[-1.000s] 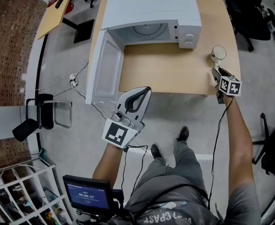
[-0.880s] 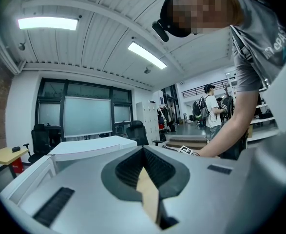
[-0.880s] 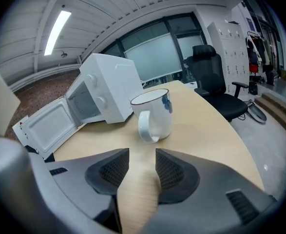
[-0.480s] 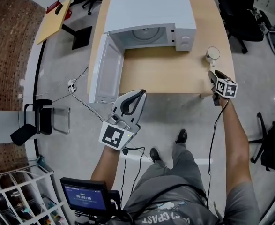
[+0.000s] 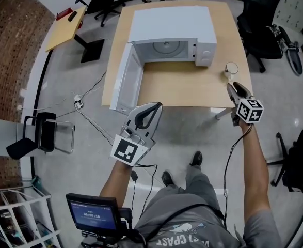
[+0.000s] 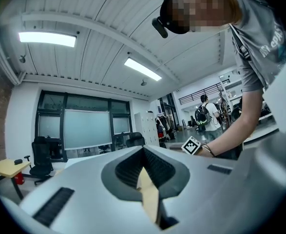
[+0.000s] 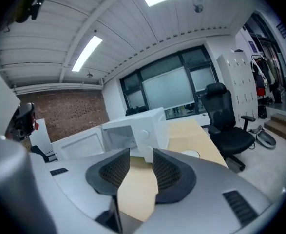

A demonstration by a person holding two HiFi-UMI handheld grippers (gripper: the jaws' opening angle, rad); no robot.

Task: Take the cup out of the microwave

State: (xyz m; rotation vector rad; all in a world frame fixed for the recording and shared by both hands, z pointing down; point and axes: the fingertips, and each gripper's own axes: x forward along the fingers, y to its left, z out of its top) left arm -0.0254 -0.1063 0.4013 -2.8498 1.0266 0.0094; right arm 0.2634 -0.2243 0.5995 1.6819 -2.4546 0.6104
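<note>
A white microwave (image 5: pixel 172 22) stands at the back of the wooden table (image 5: pixel 192 89), its door (image 5: pixel 126 79) swung open to the left, and its cavity shows only the turntable. The white cup (image 5: pixel 230 68) stands on the table just right of the microwave. My right gripper (image 5: pixel 233 87) hovers at the table's front right edge, a little short of the cup, open and empty. In the right gripper view the gripper (image 7: pixel 141 152) points at the microwave (image 7: pixel 133 130), with the cup's rim (image 7: pixel 190 154) beside it. My left gripper (image 5: pixel 156 106) is shut and empty off the table's front edge, aimed upward (image 6: pixel 143 150).
Black office chairs (image 5: pixel 257 30) stand right of the table. A small yellow table (image 5: pixel 63 22) is at the back left. Cables (image 5: pixel 84 99) trail on the floor by the door, near a black chair (image 5: pixel 43 133). A screen (image 5: pixel 92 216) hangs at my waist.
The table and microwave have shrunk and shifted in the view, as I have backed away. Both grippers keep much the same pose, the right one still short of the cup.
</note>
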